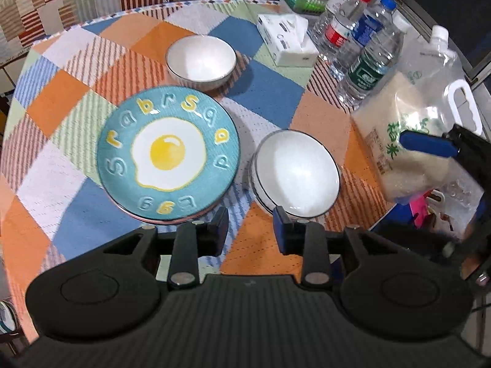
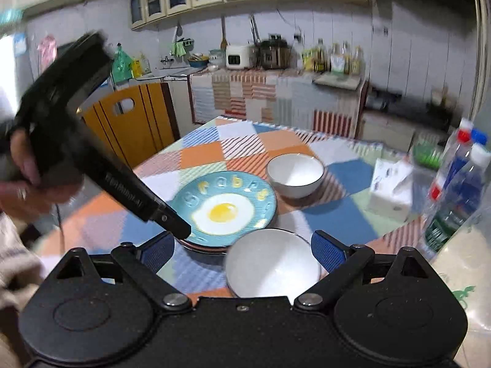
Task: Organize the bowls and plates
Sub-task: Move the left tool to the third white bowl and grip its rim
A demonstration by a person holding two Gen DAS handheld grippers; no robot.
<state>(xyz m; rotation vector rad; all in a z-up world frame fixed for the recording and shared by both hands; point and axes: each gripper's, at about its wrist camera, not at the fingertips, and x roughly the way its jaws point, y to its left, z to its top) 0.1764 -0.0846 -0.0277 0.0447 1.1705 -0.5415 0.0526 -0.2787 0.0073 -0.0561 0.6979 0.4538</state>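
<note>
- My left gripper (image 1: 250, 230) hangs above the patchwork-clothed table (image 1: 267, 98), blue pads slightly parted with nothing between them
- My right gripper (image 2: 242, 251) is spread wide and empty over the near white bowls (image 2: 273, 265), which sit stacked
- The teal fried-egg ceramic plate (image 1: 168, 153) tops a stack just left of those bowls
- A single white bowl (image 1: 201, 59) sits beyond the plate

Open right gripper (image 2: 242, 253) over stacked bowls (image 2: 273, 263) — egg plate (image 2: 227, 208) beyond.

Plate stack (image 1: 168, 156) left of stacked bowls (image 1: 296, 174), lone bowl (image 1: 201, 61) behind
</note>
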